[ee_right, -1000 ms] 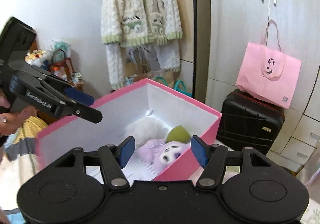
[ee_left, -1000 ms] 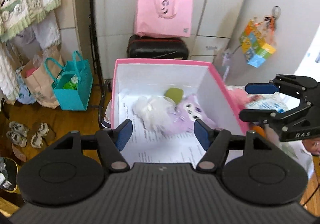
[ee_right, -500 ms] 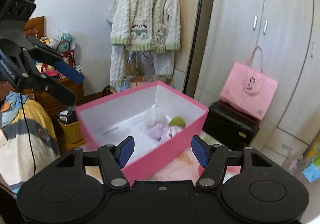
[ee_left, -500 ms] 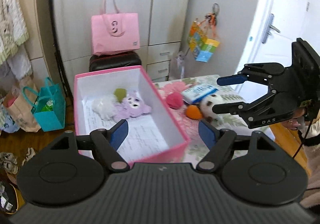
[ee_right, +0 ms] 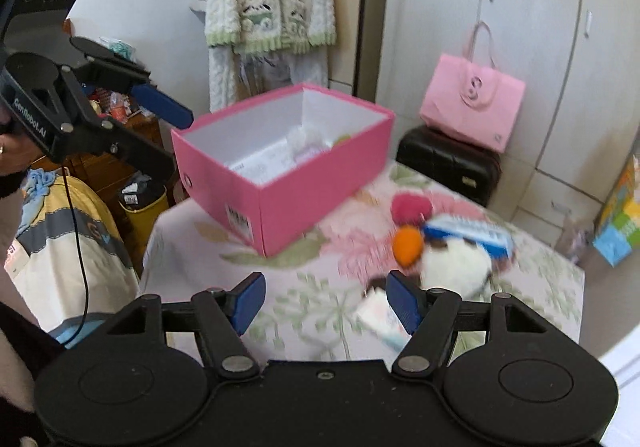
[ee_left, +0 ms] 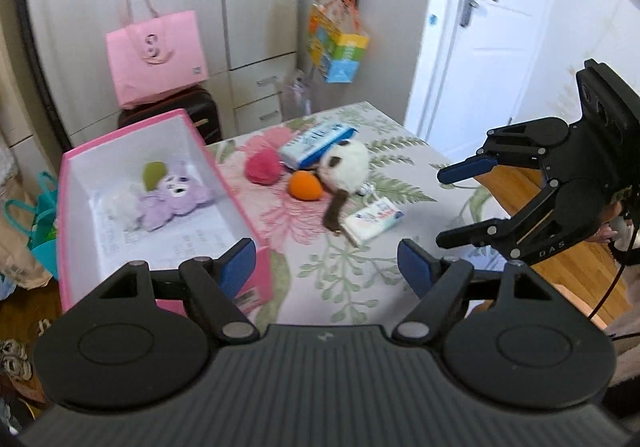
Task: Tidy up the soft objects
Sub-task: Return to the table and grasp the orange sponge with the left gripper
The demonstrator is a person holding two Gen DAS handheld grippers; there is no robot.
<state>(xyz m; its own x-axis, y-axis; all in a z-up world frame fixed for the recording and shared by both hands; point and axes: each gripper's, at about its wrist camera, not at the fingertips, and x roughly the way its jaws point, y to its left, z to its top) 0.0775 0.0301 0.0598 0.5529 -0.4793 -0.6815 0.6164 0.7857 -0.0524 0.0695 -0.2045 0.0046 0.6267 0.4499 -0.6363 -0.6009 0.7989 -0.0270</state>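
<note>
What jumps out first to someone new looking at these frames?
The open pink box at the table's left edge, with a purple plush and other soft toys already inside. Right of it, on the floral tablecloth, lies a loose cluster: panda plush, orange ball, pink pompom. Both grippers, left and right, hover empty; the right one's jaws are opening.

You see: pink box, white inside; purple plush; orange ball; floral green-pink tablecloth.
</note>
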